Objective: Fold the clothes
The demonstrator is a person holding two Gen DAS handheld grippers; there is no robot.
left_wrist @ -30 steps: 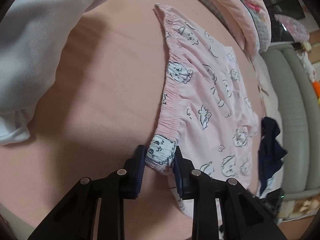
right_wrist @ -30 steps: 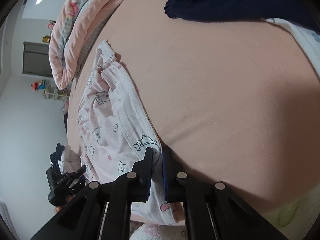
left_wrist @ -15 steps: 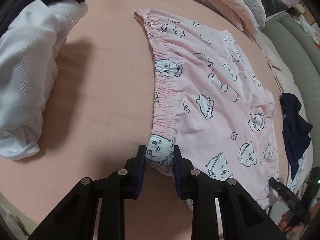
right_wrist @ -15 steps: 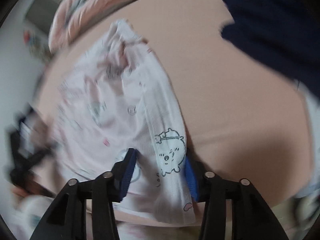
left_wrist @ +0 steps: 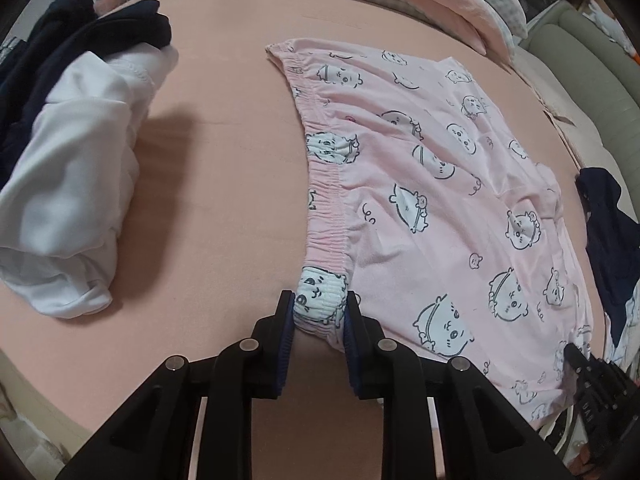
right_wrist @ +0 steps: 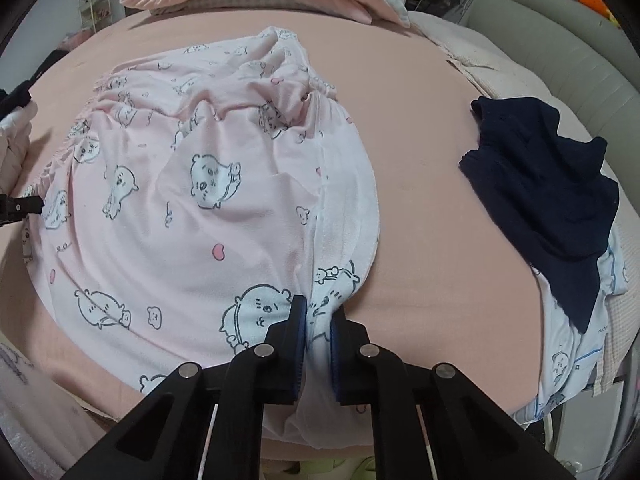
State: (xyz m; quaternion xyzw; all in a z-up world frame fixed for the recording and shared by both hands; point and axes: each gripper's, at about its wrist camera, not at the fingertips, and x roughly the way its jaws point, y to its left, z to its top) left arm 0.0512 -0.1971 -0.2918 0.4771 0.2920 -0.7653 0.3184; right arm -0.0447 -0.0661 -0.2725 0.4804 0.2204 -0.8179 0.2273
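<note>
**A:** Why grip two spots?

**B:** I want the shorts (left_wrist: 432,184) taut before folding. My left tool (left_wrist: 320,320) is pinching the waistband corner; my right tool (right_wrist: 318,326), pressed nearly together, is pinching a hem edge.

**A:** Where do they lie?

**B:** Spread on the bed (left_wrist: 224,184), reaching away from both tools, each pinched edge right at the tips. A white garment (left_wrist: 76,184) sits well apart.

Showing on each claw, left claw (left_wrist: 320,312) and right claw (right_wrist: 318,316): 2 black fingers, blue ridged pads, silver screws.
</note>
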